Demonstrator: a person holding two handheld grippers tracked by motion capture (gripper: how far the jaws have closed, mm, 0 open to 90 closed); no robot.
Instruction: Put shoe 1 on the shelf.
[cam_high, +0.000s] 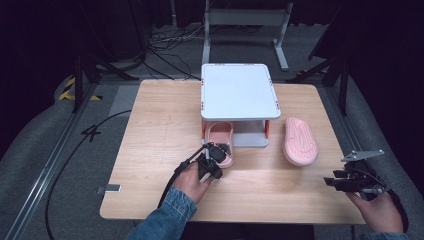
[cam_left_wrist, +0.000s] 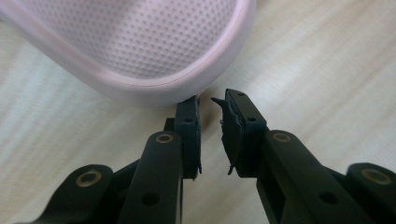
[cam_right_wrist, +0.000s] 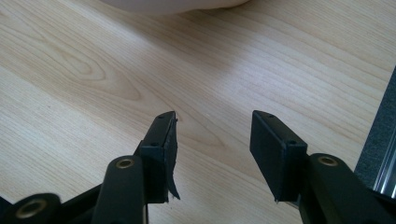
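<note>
Pink slipper (cam_left_wrist: 140, 46) heel just beyond left gripper (cam_left_wrist: 210, 105).

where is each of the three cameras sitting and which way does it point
High view: above the person's side, looking forward and down on the table, white rack and two pink slippers; both forearms and hands enter from below.
Left gripper view: rides the left gripper, looking along its nearly closed black jaws at the heel of the slipper by the rack.
Right gripper view: rides the right gripper, looking along its open jaws at bare tabletop.
Shared: high and left gripper views both show the slipper by the rack and left gripper.
</note>
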